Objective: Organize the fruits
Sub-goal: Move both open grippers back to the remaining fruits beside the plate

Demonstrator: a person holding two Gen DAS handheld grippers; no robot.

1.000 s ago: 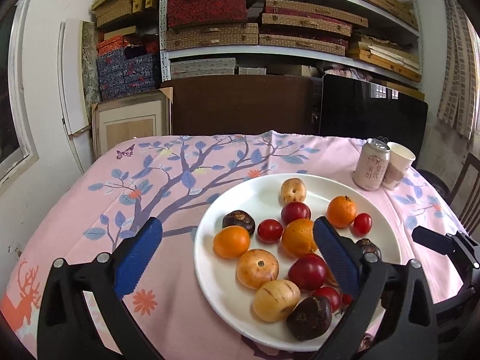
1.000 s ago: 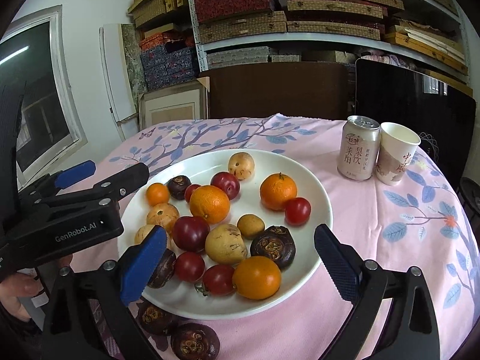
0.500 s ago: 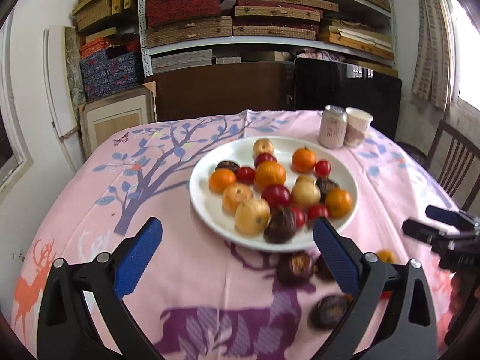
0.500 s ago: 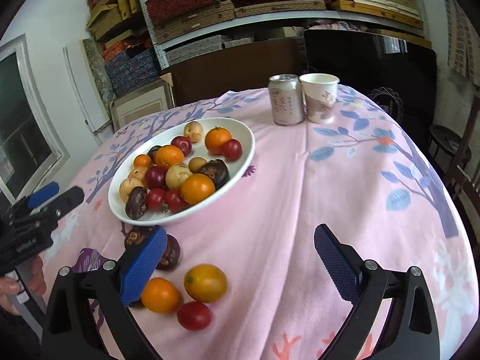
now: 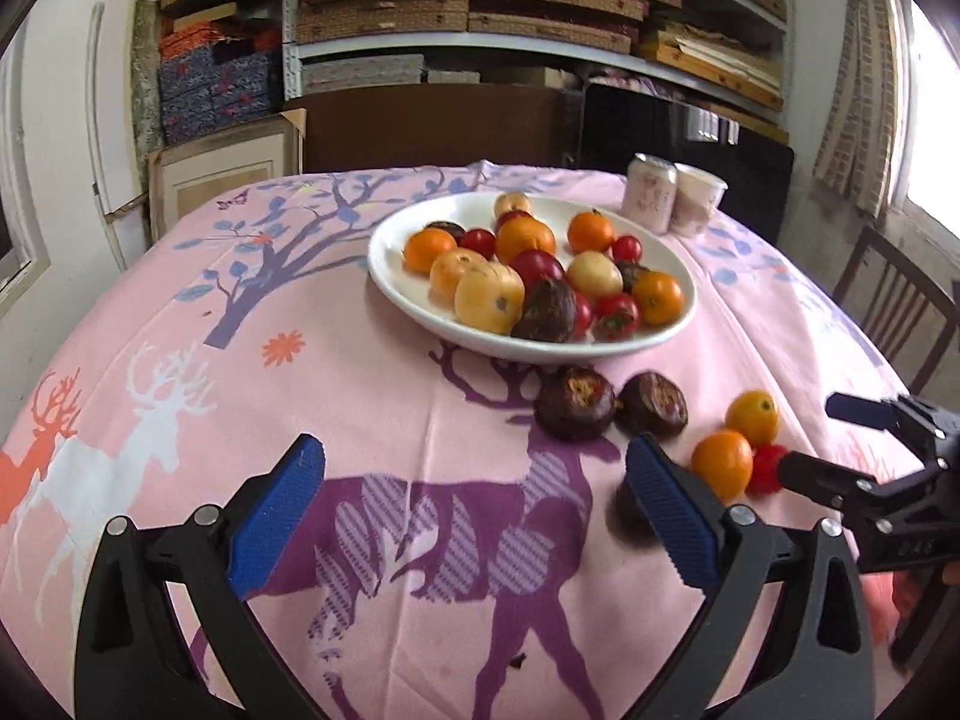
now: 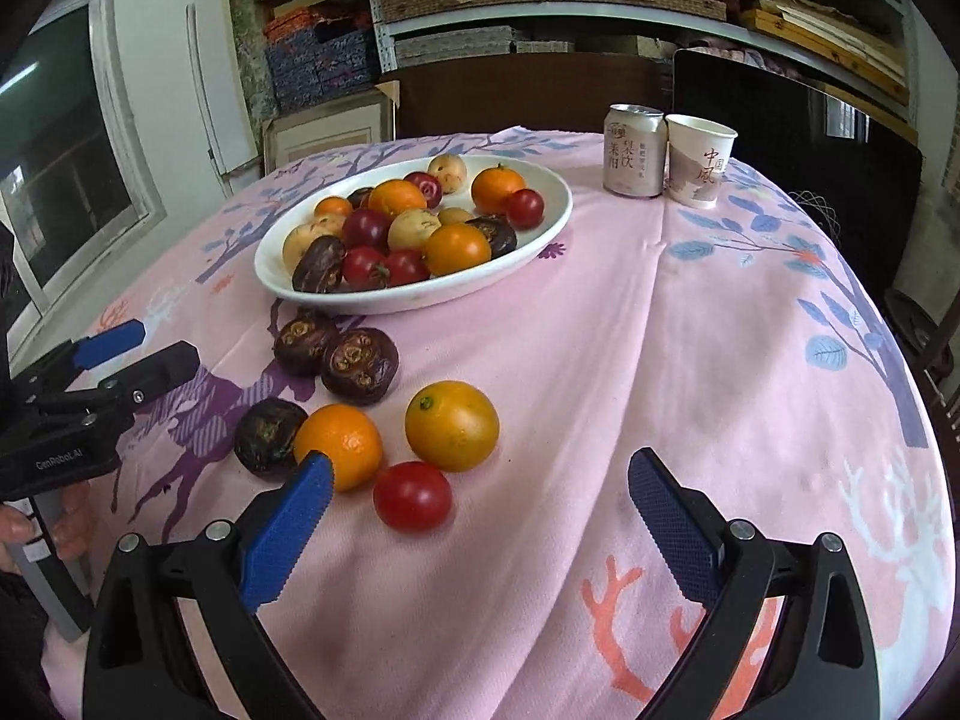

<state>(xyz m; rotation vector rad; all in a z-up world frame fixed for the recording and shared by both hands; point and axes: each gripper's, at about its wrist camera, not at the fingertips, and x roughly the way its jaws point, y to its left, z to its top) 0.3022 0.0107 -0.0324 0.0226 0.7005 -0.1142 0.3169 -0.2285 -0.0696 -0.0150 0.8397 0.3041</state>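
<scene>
Worktop point(image 6: 690, 330), pink printed cloth: one white plate point(image 6: 543, 225) heaped with mixed fruit, oranges, tomatoes, pale round fruits and dark wrinkled ones, several stacked on others. Loose fruit on the cloth, near the plate's front rim: two dark fruits point(image 6: 336, 354) touching each other just below the rim; a third dark fruit point(image 6: 268, 435) against an orange point(image 6: 343, 441); a second orange point(image 6: 451, 425) beside it; one tomato point(image 6: 412, 496) in front of both. Can point(image 6: 634, 151) and paper cup point(image 6: 699, 160) stand side by side behind the plate, well apart from the loose fruit. Left hand-held gripper point(image 5: 474, 516): fingers spread wide, empty, hovering above bare cloth with a dark fruit partly hidden behind its right pad. Right hand-held gripper point(image 6: 480, 531): fingers likewise spread, empty, low over the cloth with the tomato between the pads and the orange at the left pad. Step in hand, by judgement: gathering the loose fruit. Risks: every piece is round and the cloth slopes toward the edge, so a nudge from a closing pad could send the tomato or an orange rolling off; the tomato would likely split if squeezed hard; the orange beside the left pad may be caught together with the tomato; adding to the crowded plate could topple the stacked pieces.
</scene>
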